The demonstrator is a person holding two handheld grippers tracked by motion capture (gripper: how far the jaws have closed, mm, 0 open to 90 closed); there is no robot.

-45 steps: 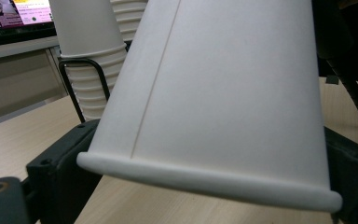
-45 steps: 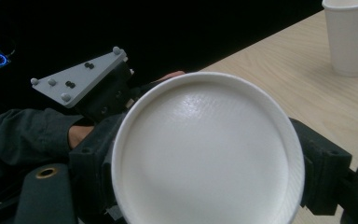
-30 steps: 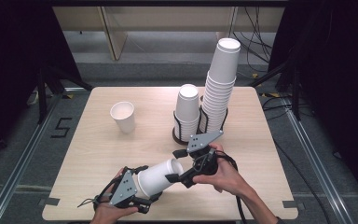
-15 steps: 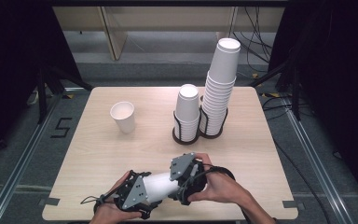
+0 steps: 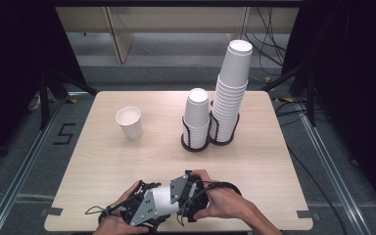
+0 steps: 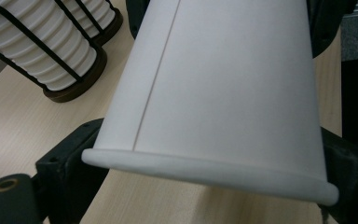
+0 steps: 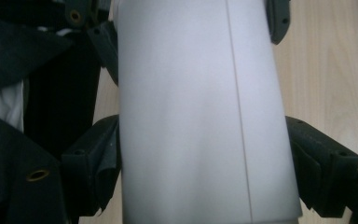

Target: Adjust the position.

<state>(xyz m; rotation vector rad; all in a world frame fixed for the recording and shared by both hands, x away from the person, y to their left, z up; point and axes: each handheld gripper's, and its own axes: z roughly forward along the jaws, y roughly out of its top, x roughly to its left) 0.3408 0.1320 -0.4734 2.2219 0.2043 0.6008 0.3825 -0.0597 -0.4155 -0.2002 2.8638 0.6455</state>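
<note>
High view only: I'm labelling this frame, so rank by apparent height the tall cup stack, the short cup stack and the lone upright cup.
1. Tall cup stack, clearly largest.
2. Short cup stack.
3. Lone upright cup, smallest.

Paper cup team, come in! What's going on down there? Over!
Both tools, left and right, shut on one paper cup, near table edge. Lone cup and racked stacks stand apart. Nothing in the way.

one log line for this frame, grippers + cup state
left gripper: shut on paper cup | right gripper: shut on paper cup | cup on its side, near table front edge | loose cup upright
</note>
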